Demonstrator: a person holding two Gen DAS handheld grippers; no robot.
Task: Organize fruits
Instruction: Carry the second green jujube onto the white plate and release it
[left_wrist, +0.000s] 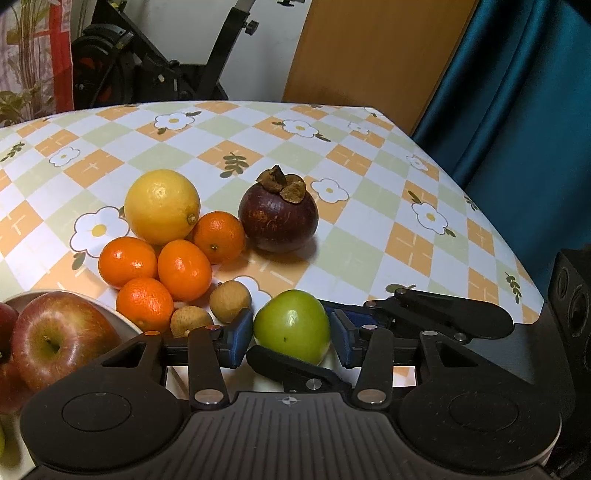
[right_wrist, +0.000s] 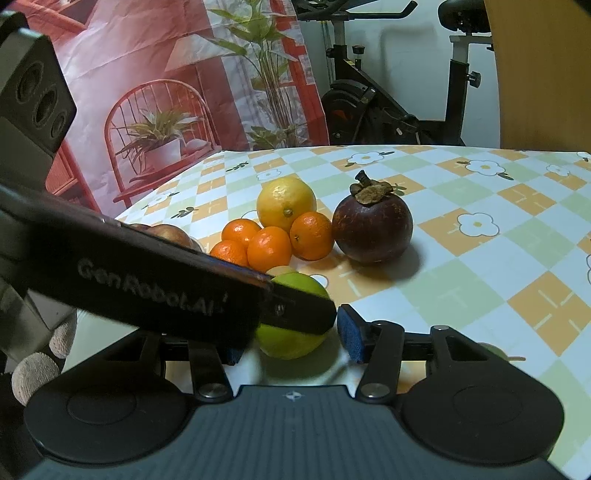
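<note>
Green in the middle of it all: a small green fruit (left_wrist: 291, 321) sits on the chequered tablecloth (left_wrist: 369, 243), near its front edge, and both claws crowd in around it. From the left wrist view, the left gripper (left_wrist: 291, 338) has the fruit squarely between its blue pads (left_wrist: 236, 339), and both pads look pressed against its sides, so that is a narrow hold on the green fruit.

Over to the right wrist view. The right gripper (right_wrist: 291, 343) also has the fruit between its jaws, but the left claw's black finger cuts right across the picture. It hides one pad completely. The other blue pad stands just beside the fruit, and contact is too close to call, so I cannot tell whether this claw grips or only frames it.

Behind the fruit, two brown longans (left_wrist: 229, 301) lie close together. Four small oranges (left_wrist: 184, 269) bunch up tight, touching one another, with a yellow lemon (left_wrist: 160, 206) leaning on the back of the cluster. A dark purple mangosteen (left_wrist: 277, 219) stands just right of the oranges, calyx up. At the far left, a red apple (left_wrist: 59, 339) rests in a white bowl (left_wrist: 123, 314).
</note>
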